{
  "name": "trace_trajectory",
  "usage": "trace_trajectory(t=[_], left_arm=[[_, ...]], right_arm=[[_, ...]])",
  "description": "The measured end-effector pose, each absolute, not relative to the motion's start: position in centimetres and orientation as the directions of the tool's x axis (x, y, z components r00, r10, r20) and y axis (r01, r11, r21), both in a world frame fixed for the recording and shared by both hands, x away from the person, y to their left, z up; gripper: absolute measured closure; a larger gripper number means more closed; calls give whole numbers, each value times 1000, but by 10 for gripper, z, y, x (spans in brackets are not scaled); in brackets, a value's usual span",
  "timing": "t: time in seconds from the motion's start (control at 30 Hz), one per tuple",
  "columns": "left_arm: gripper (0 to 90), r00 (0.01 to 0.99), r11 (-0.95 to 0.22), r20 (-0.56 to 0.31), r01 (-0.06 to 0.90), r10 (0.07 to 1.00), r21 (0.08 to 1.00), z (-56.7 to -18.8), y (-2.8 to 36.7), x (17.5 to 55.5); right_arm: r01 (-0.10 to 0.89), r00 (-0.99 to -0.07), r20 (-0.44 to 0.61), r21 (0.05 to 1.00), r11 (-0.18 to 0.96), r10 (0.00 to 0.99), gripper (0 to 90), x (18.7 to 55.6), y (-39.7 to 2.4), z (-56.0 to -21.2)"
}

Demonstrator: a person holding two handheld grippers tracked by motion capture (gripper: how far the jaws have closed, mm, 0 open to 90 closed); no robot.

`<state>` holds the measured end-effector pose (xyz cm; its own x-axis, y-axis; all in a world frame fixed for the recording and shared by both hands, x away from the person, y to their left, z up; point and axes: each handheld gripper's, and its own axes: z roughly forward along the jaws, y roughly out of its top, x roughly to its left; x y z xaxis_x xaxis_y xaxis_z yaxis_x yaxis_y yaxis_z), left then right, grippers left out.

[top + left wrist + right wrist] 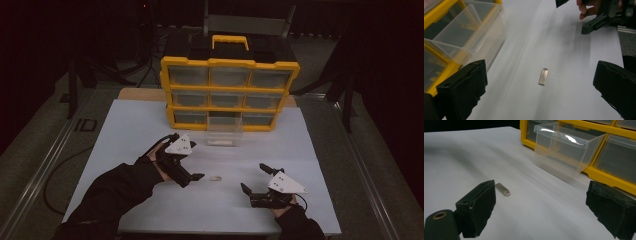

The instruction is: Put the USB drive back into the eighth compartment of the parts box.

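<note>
while both tools sit spread wide, small metal piece (543, 76) lies btwn them on white table (125, 135).

A yellow drawer cabinet (229, 93) stands on the white counter (130, 125), one clear drawer (225, 131) pulled out; a small metal stick (215, 177) lies nearby.

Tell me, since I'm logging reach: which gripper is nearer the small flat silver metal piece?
Left. The left gripper sits just beside the small flat silver metal piece; the right gripper is farther off.
</note>
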<state>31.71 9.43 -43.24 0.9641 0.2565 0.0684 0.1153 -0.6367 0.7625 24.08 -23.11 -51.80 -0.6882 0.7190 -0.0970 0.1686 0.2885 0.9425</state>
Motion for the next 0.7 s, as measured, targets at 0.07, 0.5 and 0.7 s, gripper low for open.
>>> trace_trajectory(t=[0.07, 0.5, 0.7], left_arm=[[3, 966, -648, 75, 106, 246, 755, -435, 90, 318], [3, 979, -683, 59, 94, 198, 724, -453, 67, 322], [4, 982, -692, 44, 99, 185, 715, -464, 59, 325]], right_arm=[[167, -688, -98, 943, 288, 720, 93, 241, -231, -518], [169, -693, -99, 941, 295, 714, 93, 241, -230, -518], [169, -695, -99, 940, 296, 712, 93, 241, -230, -518]])
